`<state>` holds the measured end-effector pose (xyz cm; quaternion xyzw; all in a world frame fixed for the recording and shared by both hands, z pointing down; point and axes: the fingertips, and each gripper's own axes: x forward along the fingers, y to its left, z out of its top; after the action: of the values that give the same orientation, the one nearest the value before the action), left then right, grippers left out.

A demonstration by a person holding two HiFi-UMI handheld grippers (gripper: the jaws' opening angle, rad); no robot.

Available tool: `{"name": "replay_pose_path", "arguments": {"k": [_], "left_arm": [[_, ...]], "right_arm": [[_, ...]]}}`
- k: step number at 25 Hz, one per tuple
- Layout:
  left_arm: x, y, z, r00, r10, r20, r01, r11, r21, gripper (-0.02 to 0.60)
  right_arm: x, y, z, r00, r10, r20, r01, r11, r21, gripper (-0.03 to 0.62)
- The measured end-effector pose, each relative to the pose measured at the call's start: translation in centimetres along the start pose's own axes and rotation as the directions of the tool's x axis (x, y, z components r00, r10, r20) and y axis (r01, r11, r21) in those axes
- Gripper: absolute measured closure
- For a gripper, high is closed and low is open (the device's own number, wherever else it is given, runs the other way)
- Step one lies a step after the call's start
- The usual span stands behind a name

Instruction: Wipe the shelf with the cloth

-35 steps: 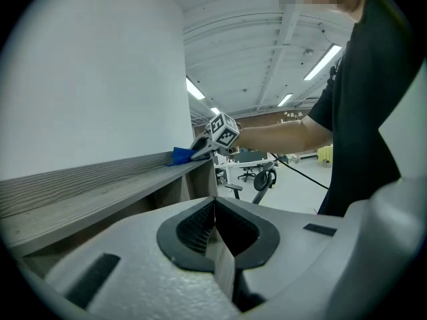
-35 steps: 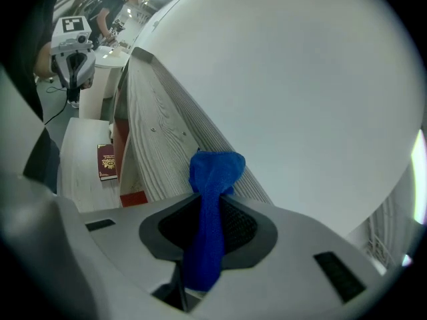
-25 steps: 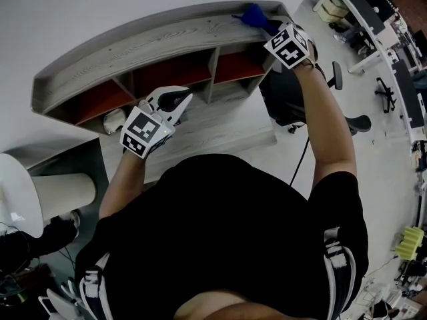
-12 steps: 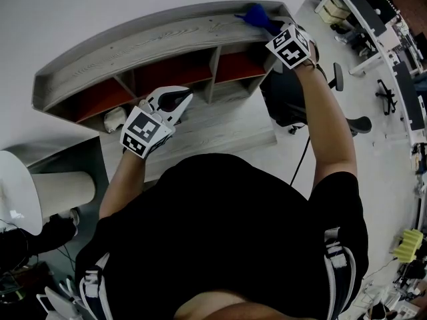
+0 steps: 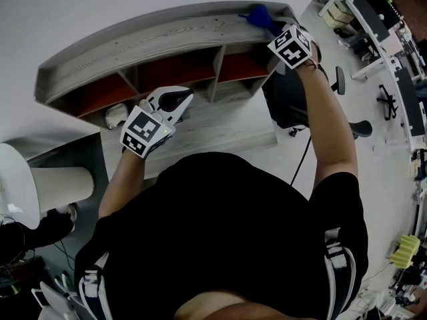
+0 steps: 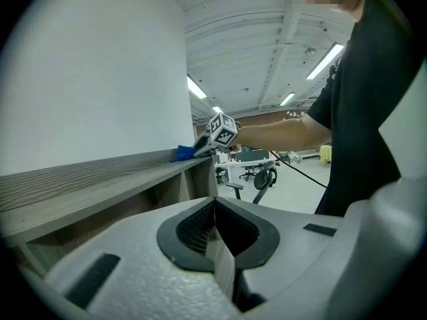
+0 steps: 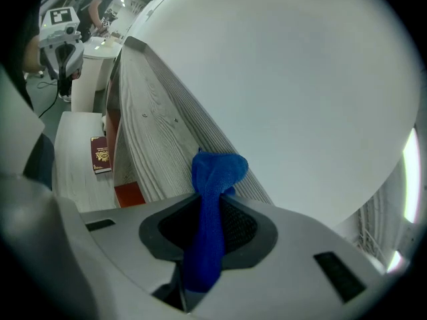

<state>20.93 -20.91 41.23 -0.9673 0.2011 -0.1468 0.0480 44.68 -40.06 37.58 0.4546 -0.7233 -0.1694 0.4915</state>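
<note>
Upper right: outstretched arm, right gripper [image 5: 275, 29] clamping the blue cloth [image 5: 257, 15] on the wooden shelf [image 5: 147, 45] top. Centre left: bent arm, left gripper [image 5: 175, 100] closed, empty.

R gripper [image 5: 270, 27] clamped, extended, L gripper [image 5: 183, 99] shut, near torso

Shelf [image 5: 167, 35] sits on desk [image 5: 227, 129], back against wall [image 5: 100, 5]. Cloth [image 5: 257, 15] lies on shelf's top board at its right end, beside the wall, pinched in right gripper [image 5: 270, 27]. Left gripper [image 5: 179, 100] hangs over desk before the middle compartments, jaws together. Booklet [image 7: 101, 155] lies on desk in front of the compartments. Chair [image 5: 340, 79] stands right of shelf
</note>
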Motion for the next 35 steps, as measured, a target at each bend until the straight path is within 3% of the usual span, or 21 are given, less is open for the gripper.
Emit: {"name": "replay_pose_path", "arguments": {"k": [20, 35], "left_arm": [[-4.0, 0.7, -1.3, 0.997, 0.075, -0.002, -0.075, 0.997, -0.025, 0.566], [-9.0, 2.1, -2.8, 0.986, 0.165, -0.02, -0.166, 0.984, -0.063, 0.566]], "right_arm": [[1.0, 3.8, 6.8, 0.996, 0.067, 0.062, -0.061, 0.994, -0.095, 0.51], [1.5, 8.7, 15.8, 0.977, 0.151, 0.148, -0.117, 0.97, -0.215, 0.51]]}}
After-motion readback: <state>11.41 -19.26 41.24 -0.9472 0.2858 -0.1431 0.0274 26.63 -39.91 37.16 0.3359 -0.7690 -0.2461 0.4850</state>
